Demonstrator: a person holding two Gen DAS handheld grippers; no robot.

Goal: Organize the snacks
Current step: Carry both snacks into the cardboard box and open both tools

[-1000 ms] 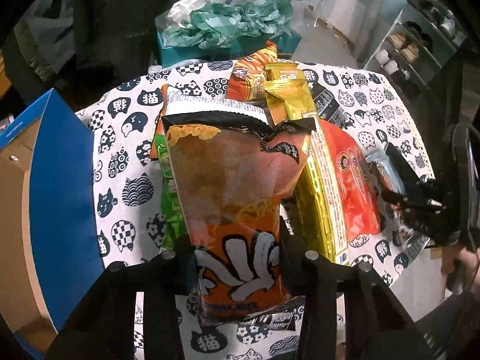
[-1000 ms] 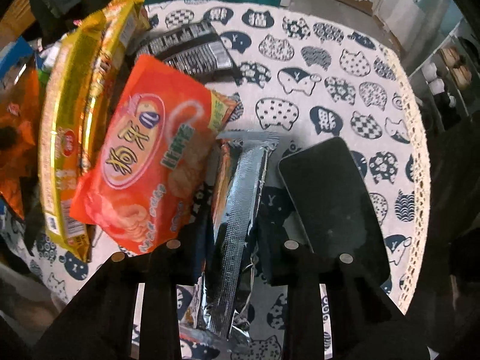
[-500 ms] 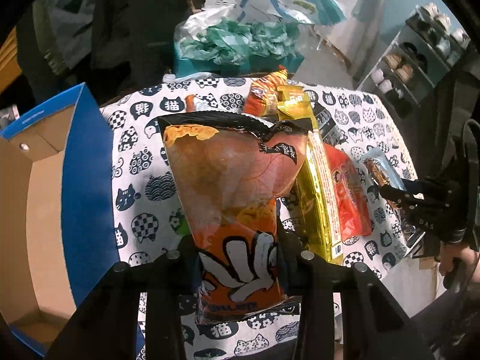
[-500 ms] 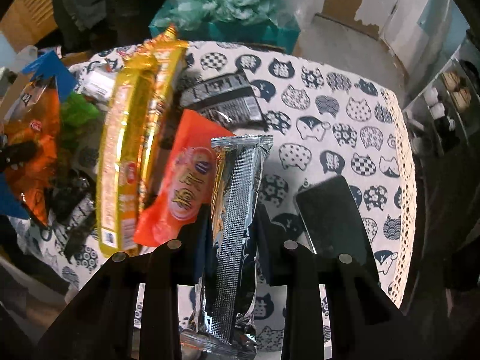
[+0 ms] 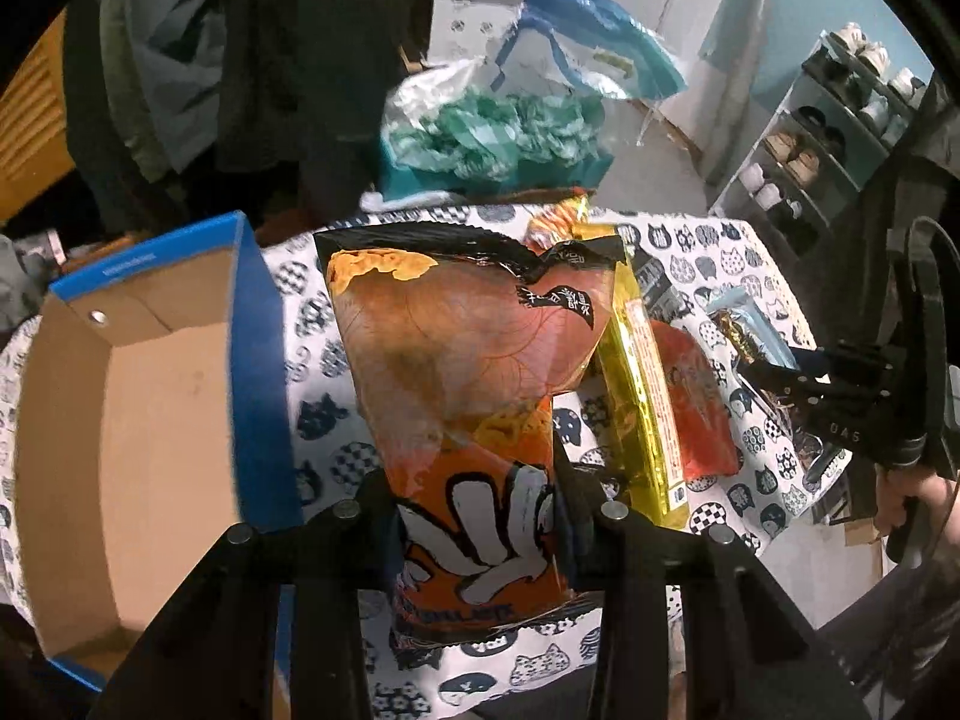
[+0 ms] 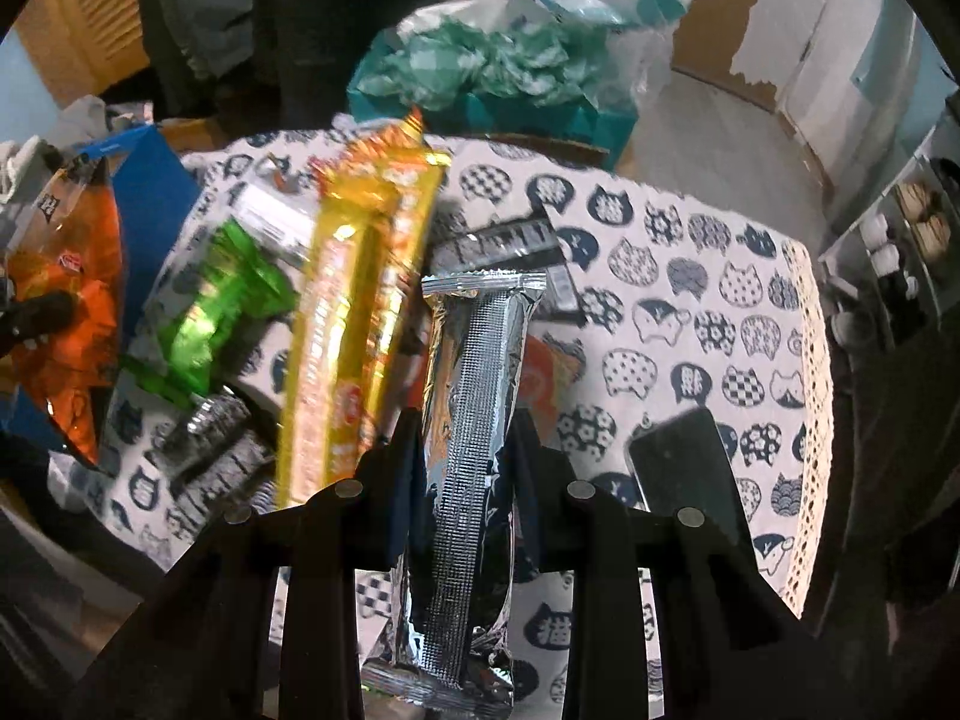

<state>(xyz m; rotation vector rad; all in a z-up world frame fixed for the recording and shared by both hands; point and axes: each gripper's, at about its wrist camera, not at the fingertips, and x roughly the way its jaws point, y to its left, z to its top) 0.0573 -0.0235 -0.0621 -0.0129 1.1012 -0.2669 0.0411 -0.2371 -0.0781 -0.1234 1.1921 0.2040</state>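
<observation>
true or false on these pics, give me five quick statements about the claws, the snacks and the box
1. The left claw is shut on the orange chip bag. True.
2. The right claw is open with nothing in it. False: it is shut on the silver packet.
3. The blue box already holds snacks. False: what shows of its inside is bare cardboard.
4. A dark phone lies on the cat-print tablecloth. True.
5. The gold packet is held by a claw. False: no claw grips it.

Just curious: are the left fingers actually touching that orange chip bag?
Touching. The left wrist view shows both fingers pressed against the orange chip bag's lower sides.
</observation>
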